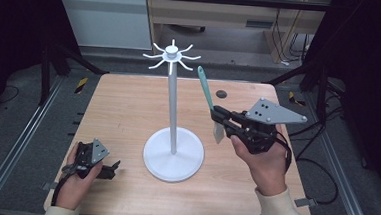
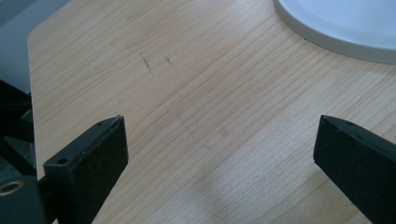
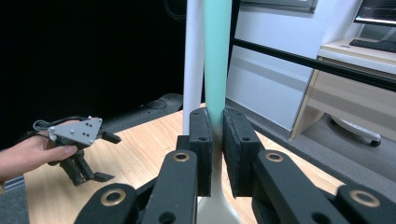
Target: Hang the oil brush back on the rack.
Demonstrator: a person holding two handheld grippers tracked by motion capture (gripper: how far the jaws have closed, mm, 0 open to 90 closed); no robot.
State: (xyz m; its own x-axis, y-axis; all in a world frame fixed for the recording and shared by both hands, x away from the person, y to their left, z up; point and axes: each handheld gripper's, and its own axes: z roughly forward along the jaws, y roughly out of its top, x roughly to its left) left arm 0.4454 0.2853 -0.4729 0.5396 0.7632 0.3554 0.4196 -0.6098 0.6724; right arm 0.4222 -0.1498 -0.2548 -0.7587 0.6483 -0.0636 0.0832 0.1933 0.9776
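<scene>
A white stand (image 1: 173, 106) with a round base (image 1: 173, 157) and hook arms at its top (image 1: 172, 55) rises from the middle of the wooden table (image 1: 123, 103). My right gripper (image 1: 217, 115) is shut on a teal-handled utensil (image 1: 205, 87), held upright to the right of the pole, its pale head (image 1: 218, 132) hanging below the jaws. In the right gripper view the teal handle (image 3: 217, 56) runs up between the black pads (image 3: 201, 140), beside the white pole (image 3: 193, 60). My left gripper (image 1: 112, 169) rests open at the table's near-left; its pads (image 2: 100, 149) stand wide apart over bare wood.
A small dark round mark (image 1: 221, 94) sits on the table behind the utensil. The stand's base rim (image 2: 336, 37) lies just ahead and right of the left gripper. Metal rails (image 1: 21, 142) run along both sides of the table. A cabinet (image 3: 355, 98) stands beyond.
</scene>
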